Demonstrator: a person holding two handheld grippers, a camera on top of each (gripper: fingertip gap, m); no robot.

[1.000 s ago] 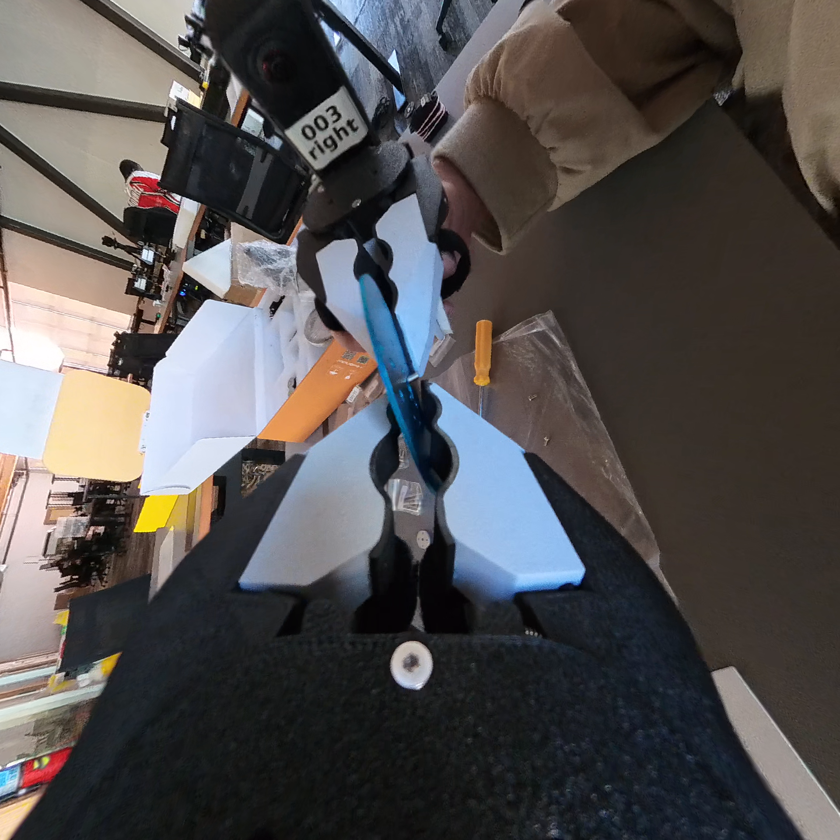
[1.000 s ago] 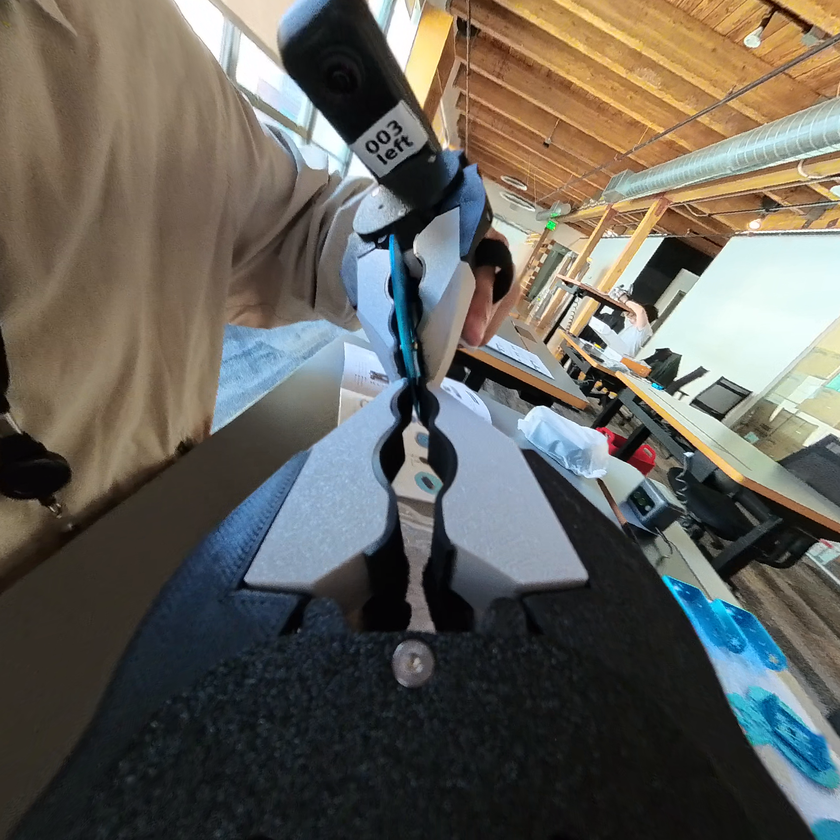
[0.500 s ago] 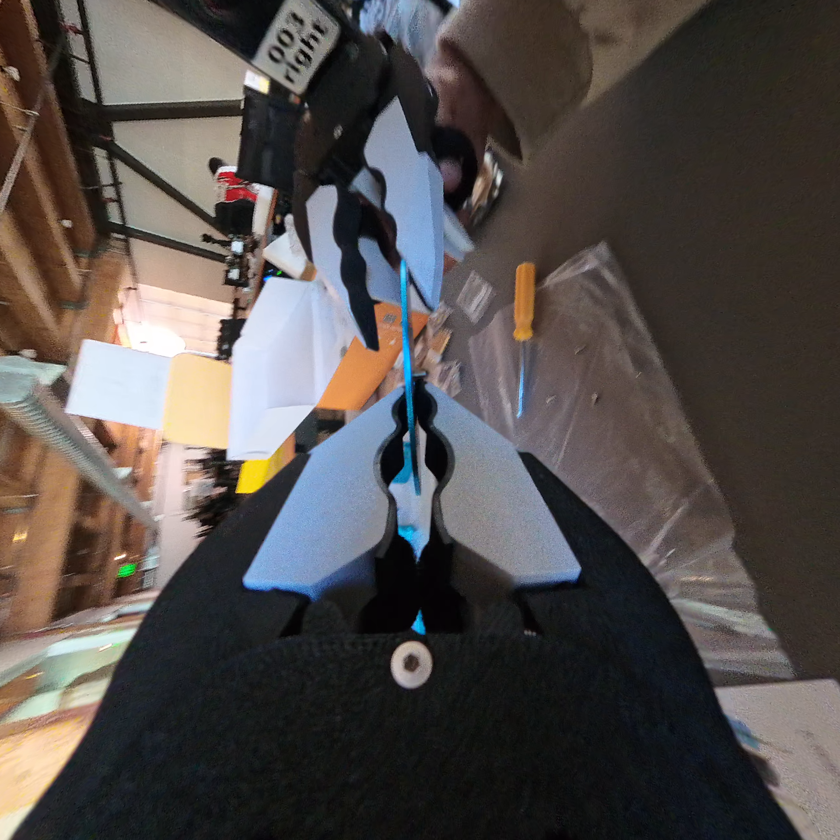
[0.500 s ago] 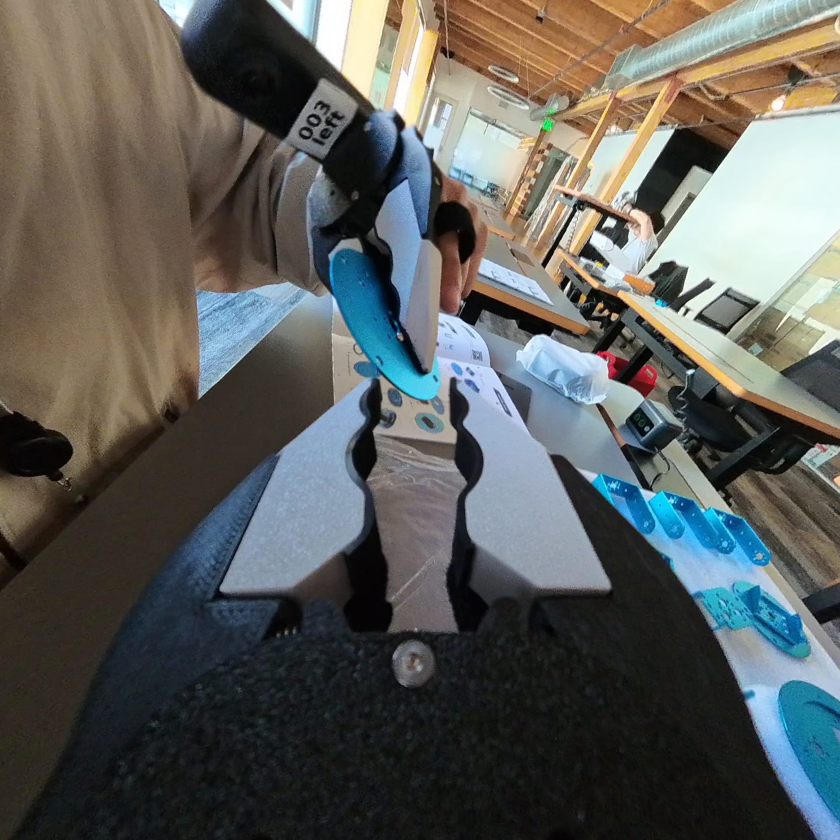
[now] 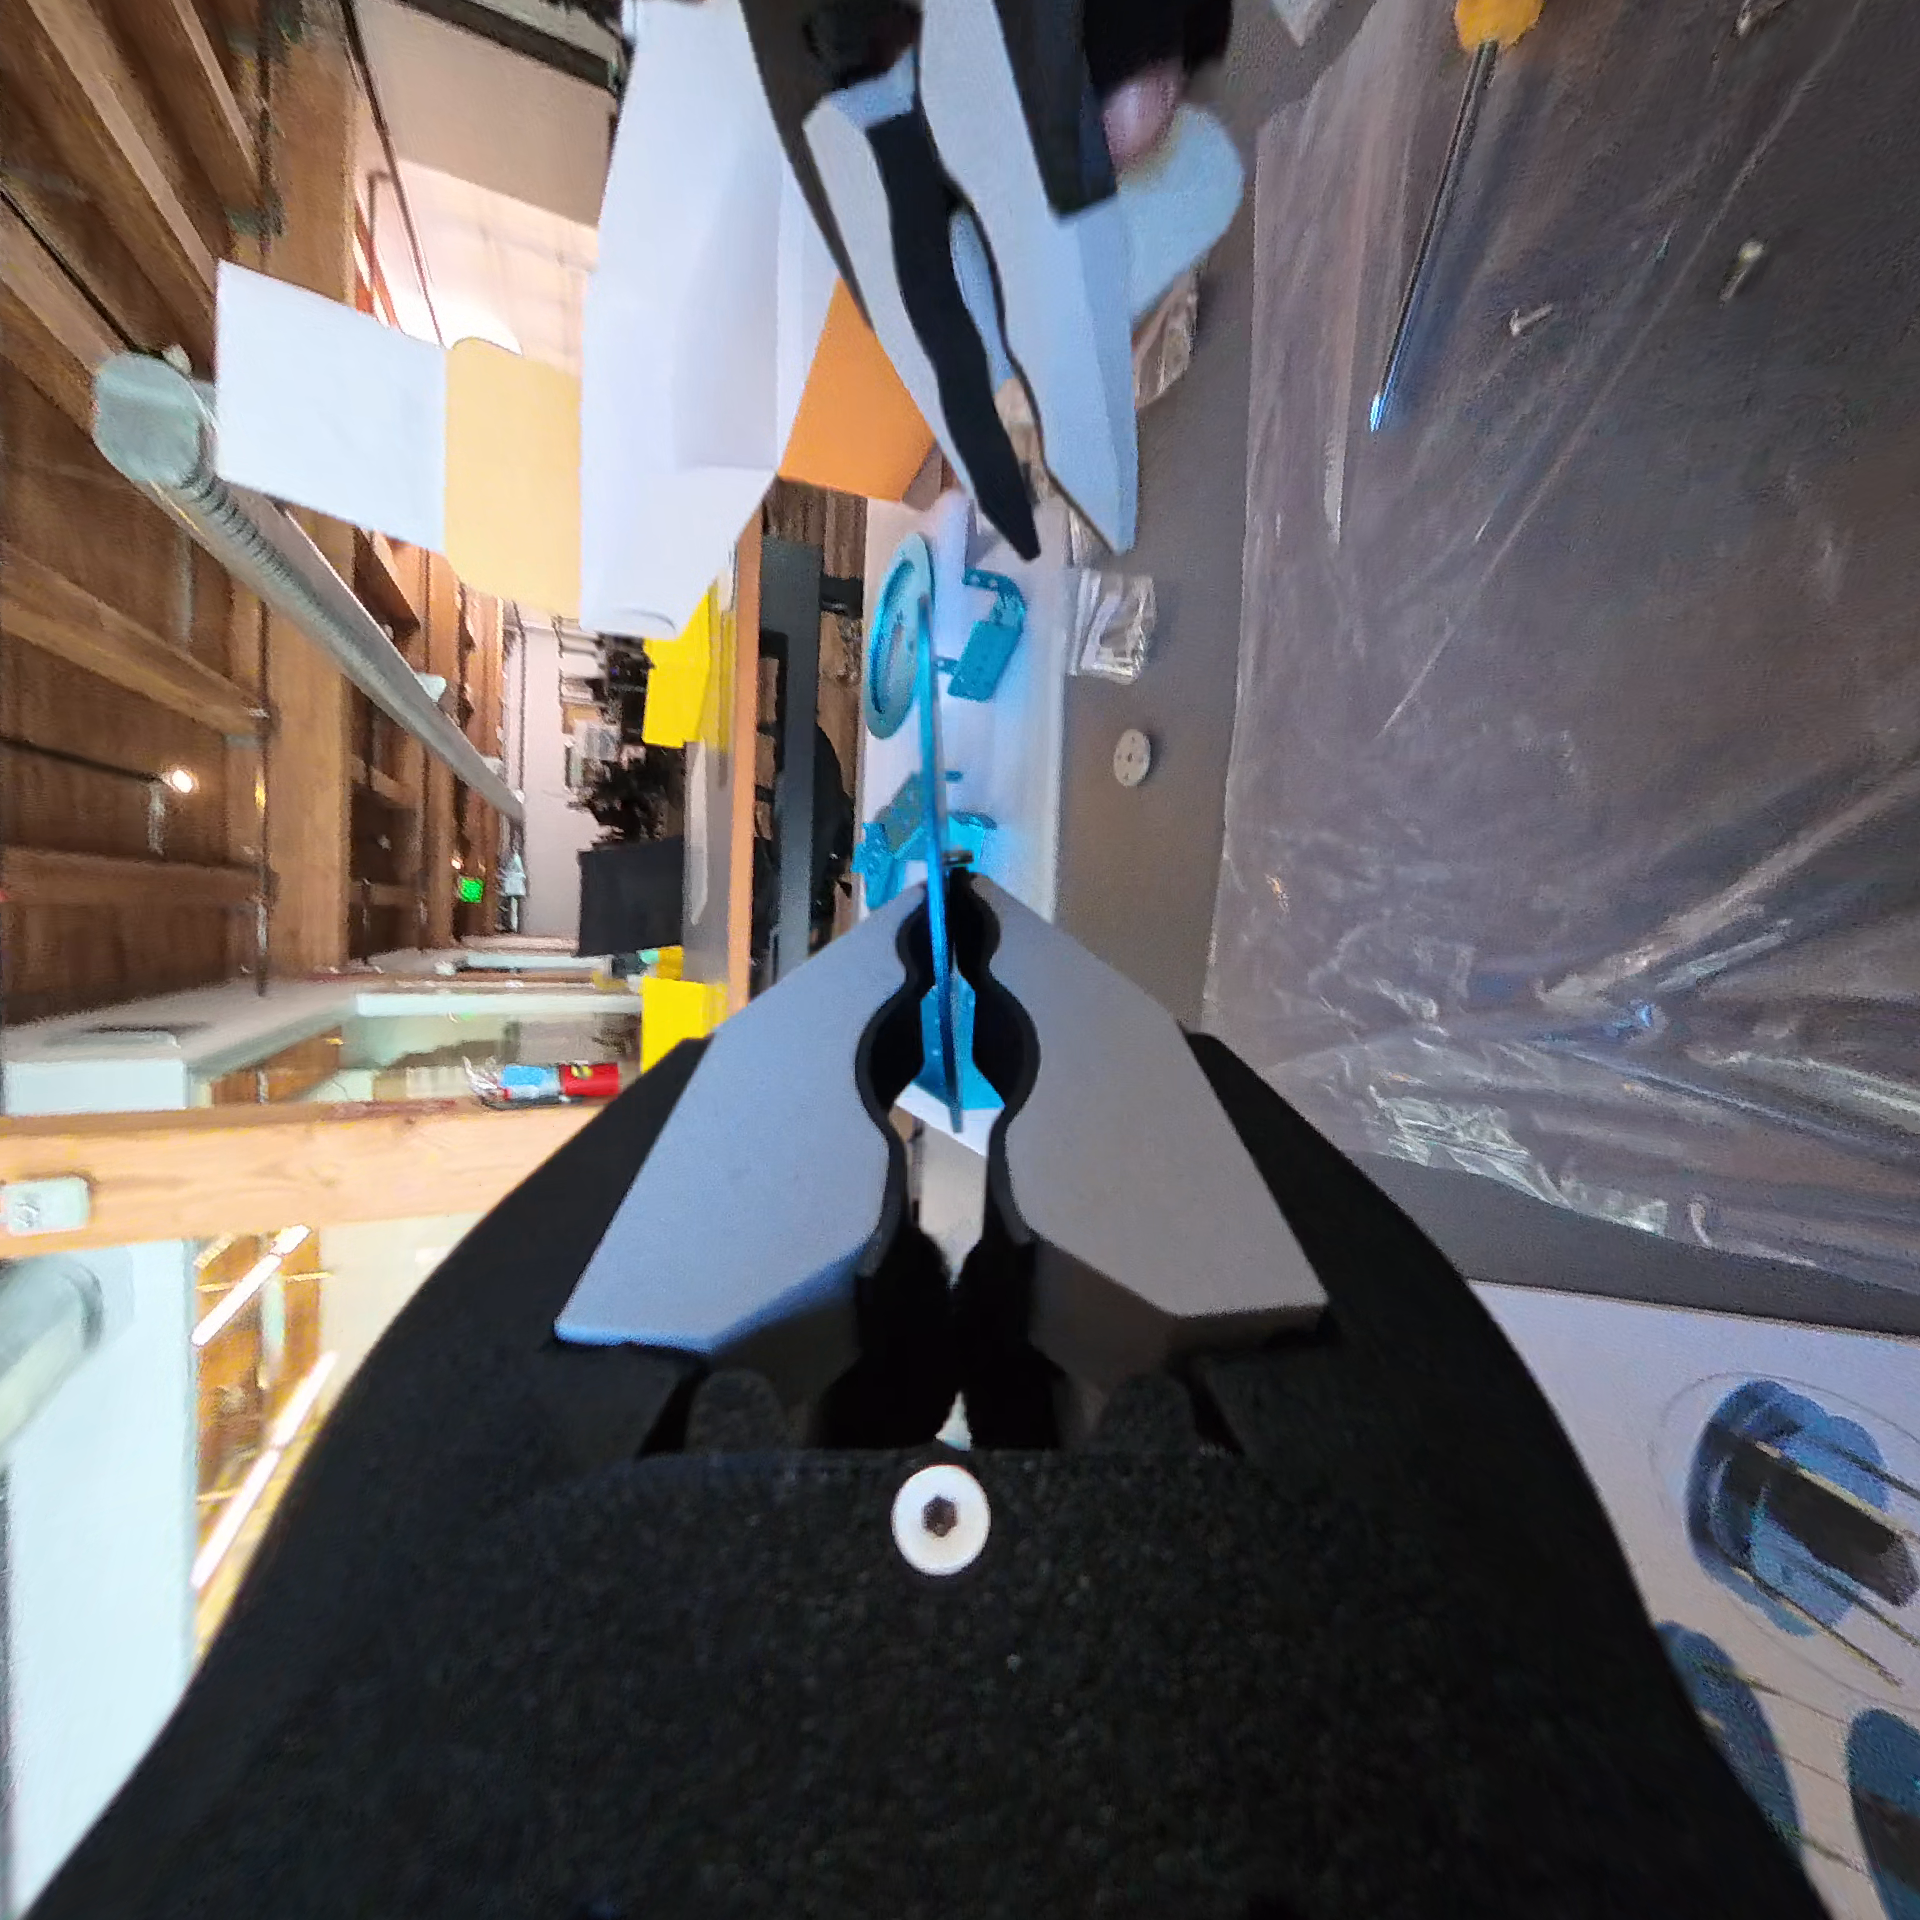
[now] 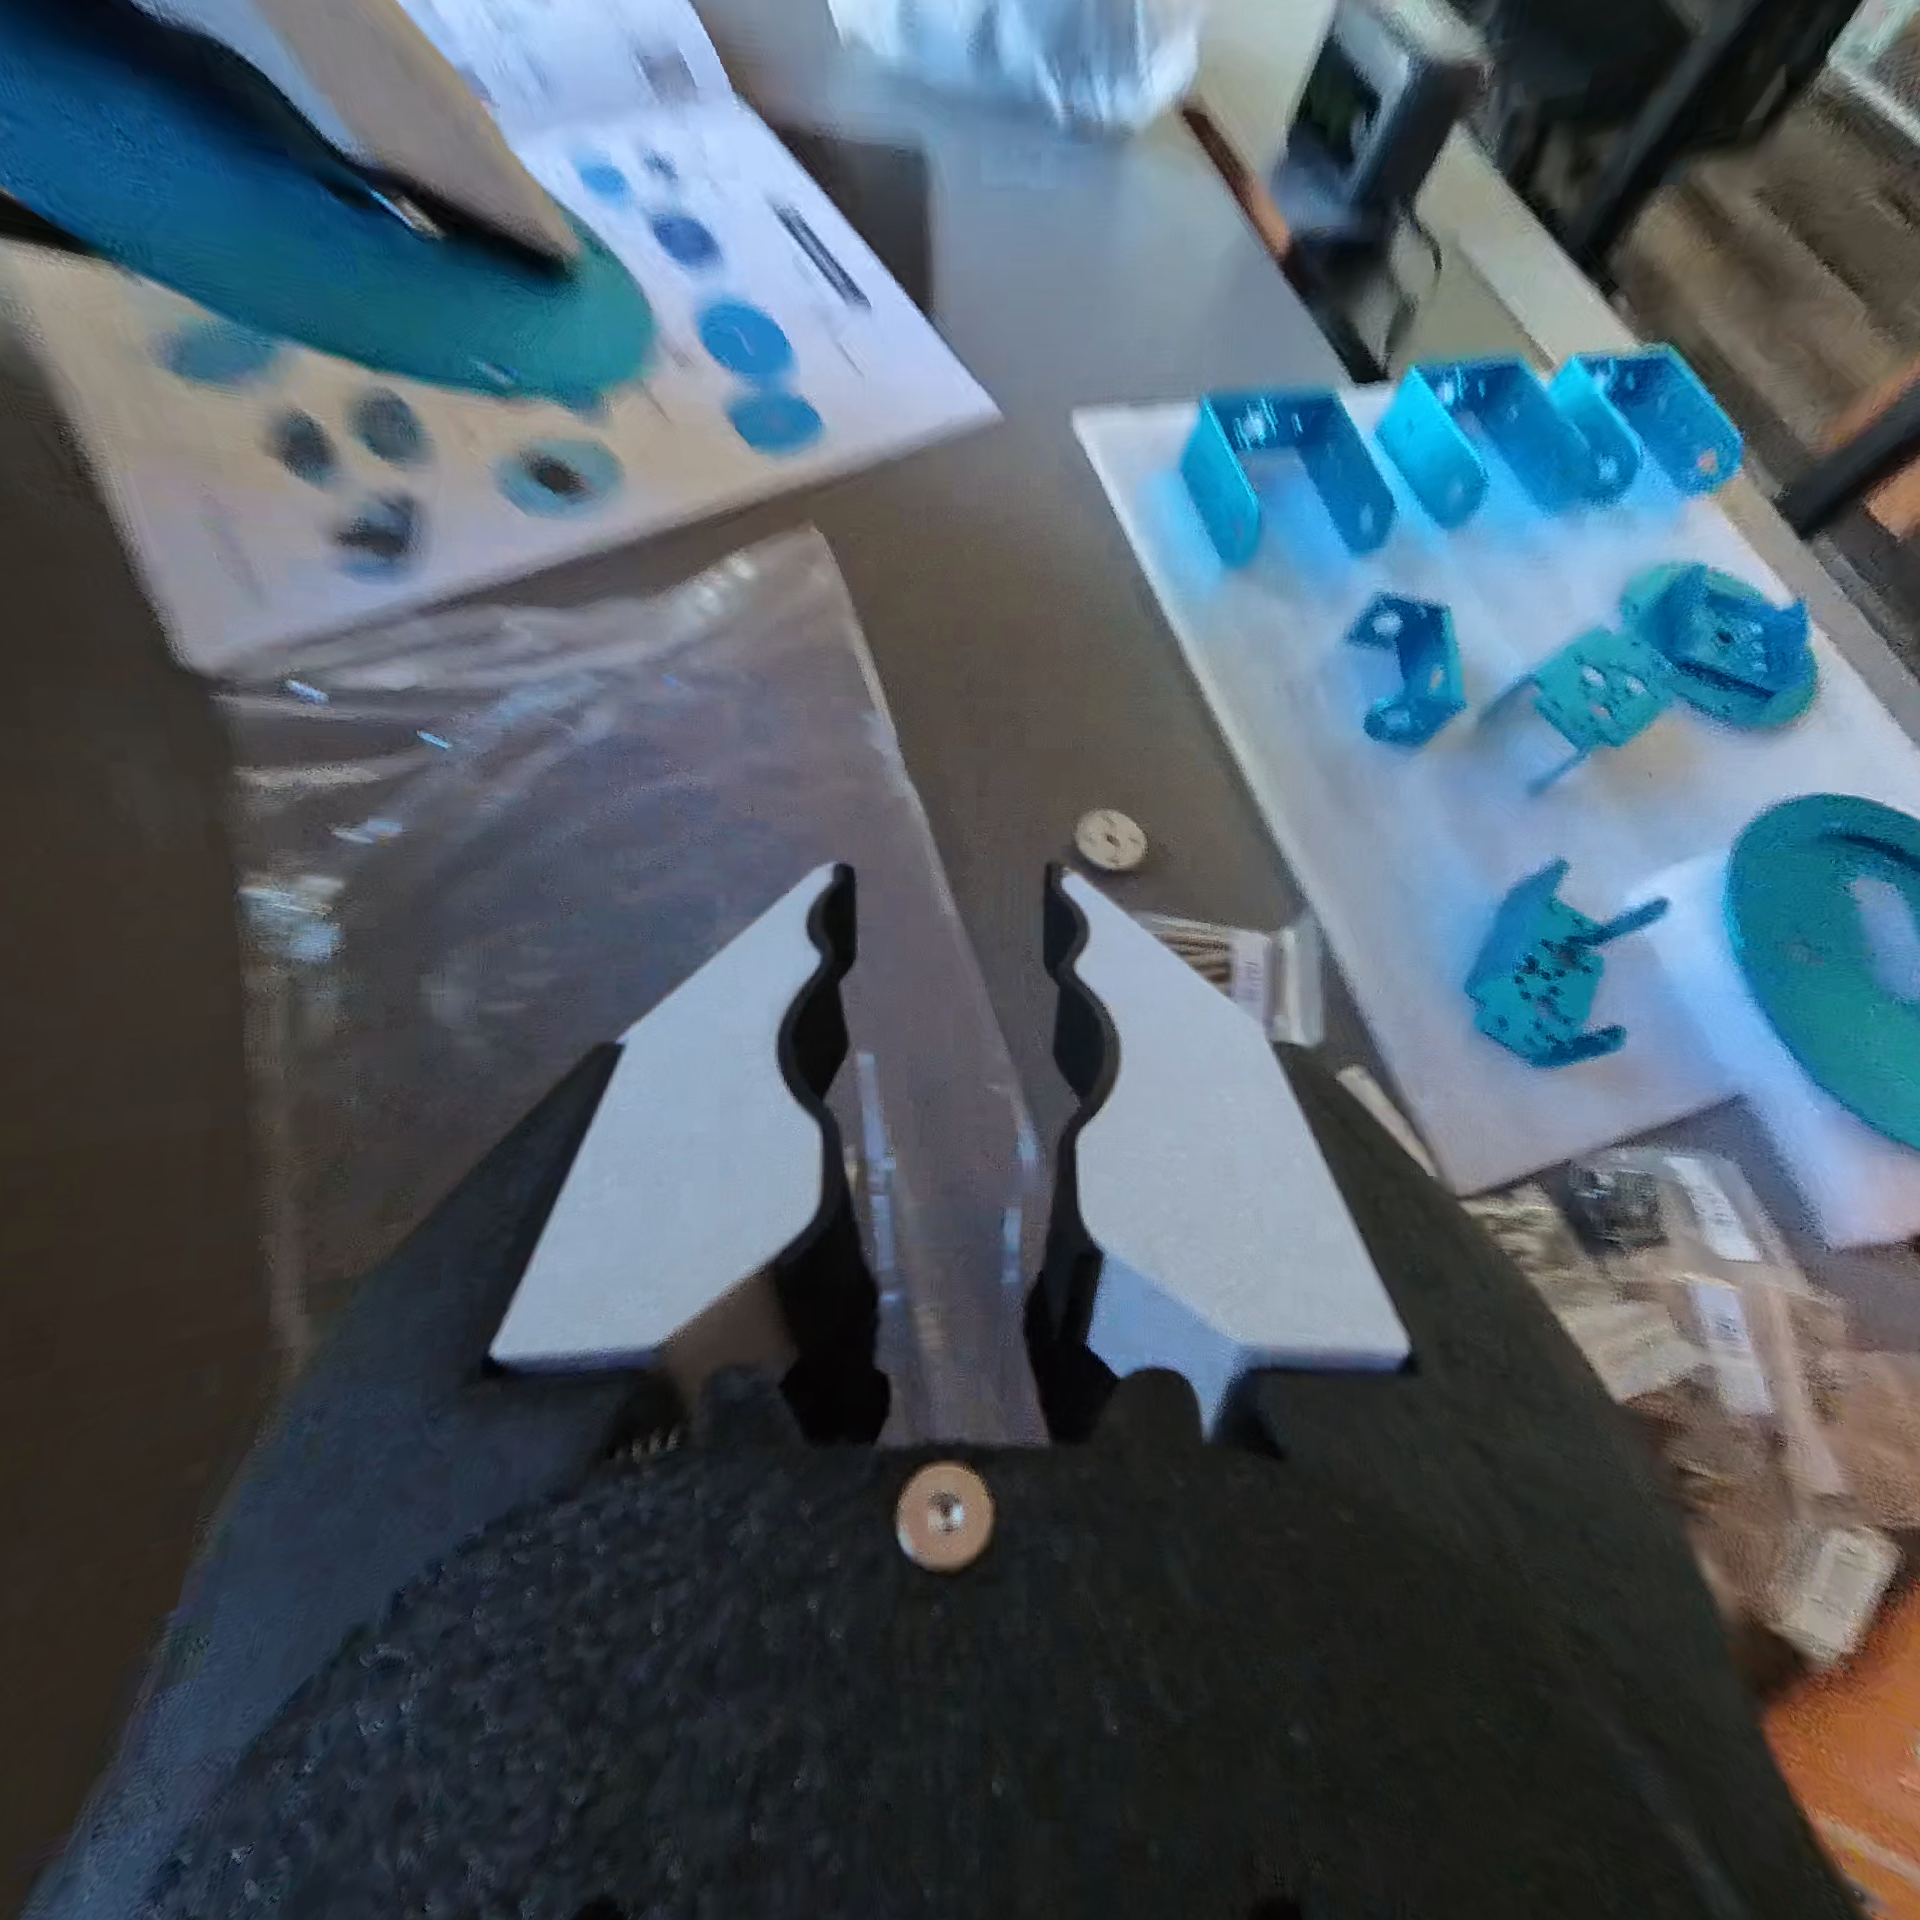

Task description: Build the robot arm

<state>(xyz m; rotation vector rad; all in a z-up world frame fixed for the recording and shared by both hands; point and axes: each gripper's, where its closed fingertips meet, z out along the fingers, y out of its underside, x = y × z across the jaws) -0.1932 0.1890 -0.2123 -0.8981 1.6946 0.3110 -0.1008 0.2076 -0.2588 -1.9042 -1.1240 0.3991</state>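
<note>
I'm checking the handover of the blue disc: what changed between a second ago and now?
The right tool let go of the blue disc, opened, and swung away and down toward the clear plastic sheet on the table. The left tool kept its grip on the disc, now alone, and turned toward the white tray of blue brackets.

My left gripper (image 5: 943,894) pinches a disc (image 5: 938,790) edge-on. Under my parted right gripper (image 6: 948,894): plastic sheet (image 6: 582,790). Booklet (image 6: 582,416) behind the sheet; washer (image 6: 1112,837) ahead; brackets (image 6: 1455,457) on foam (image 6: 1299,644), right.
</note>
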